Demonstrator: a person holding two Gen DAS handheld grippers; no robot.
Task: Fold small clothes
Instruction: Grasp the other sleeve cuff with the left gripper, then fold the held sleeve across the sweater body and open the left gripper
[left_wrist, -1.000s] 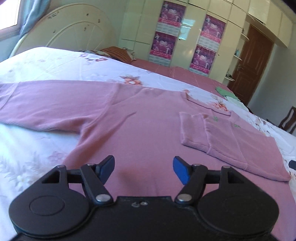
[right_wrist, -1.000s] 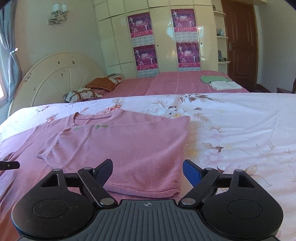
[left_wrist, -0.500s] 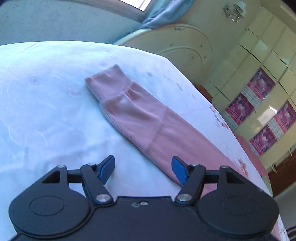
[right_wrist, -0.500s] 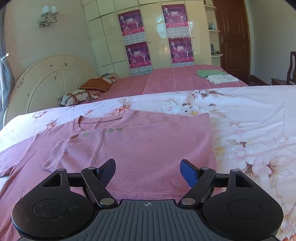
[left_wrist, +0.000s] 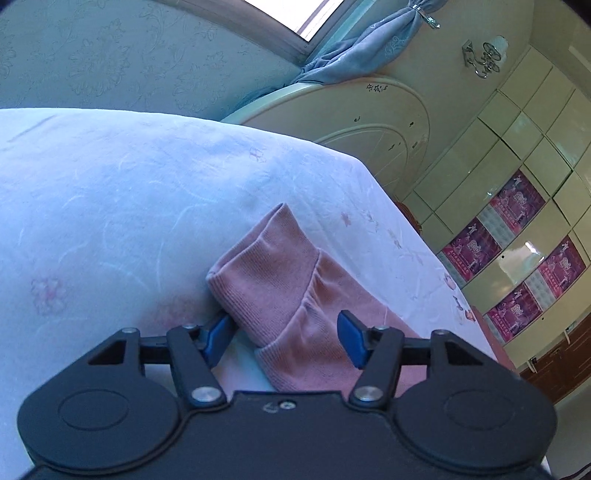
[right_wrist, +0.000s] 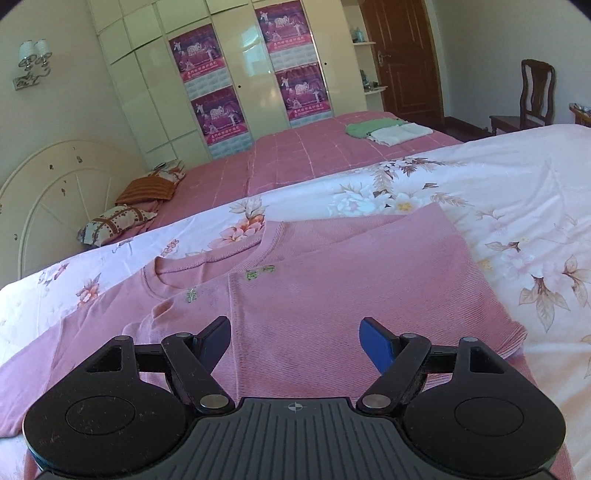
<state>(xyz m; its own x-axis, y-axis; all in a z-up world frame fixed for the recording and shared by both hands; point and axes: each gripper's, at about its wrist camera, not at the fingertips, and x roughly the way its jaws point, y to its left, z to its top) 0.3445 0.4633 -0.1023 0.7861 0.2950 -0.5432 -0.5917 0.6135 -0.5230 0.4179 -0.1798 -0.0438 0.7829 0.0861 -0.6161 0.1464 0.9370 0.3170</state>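
Observation:
A pink knit sweater (right_wrist: 332, 295) lies flat on the floral bedsheet (right_wrist: 498, 192), its right side and sleeve folded in over the body. Its left sleeve (left_wrist: 295, 306) stretches out over the white sheet (left_wrist: 110, 221), ribbed cuff (left_wrist: 266, 258) at the end. My left gripper (left_wrist: 284, 338) is open, low over the sleeve just behind the cuff, with the fabric between its blue pads. My right gripper (right_wrist: 295, 339) is open and empty, hovering above the folded body of the sweater.
A second bed with a pink cover (right_wrist: 314, 155) lies beyond, with folded green and white clothes (right_wrist: 384, 131) and pillows (right_wrist: 122, 218). A cream headboard (left_wrist: 369, 118), wardrobe doors with posters (right_wrist: 240, 92), a door and a chair (right_wrist: 532, 96) stand around.
My left gripper swung left off the sweater body, travelled along the sleeve and dropped onto it at the cuff. My right gripper moved forward over the folded sweater. Both stayed open.

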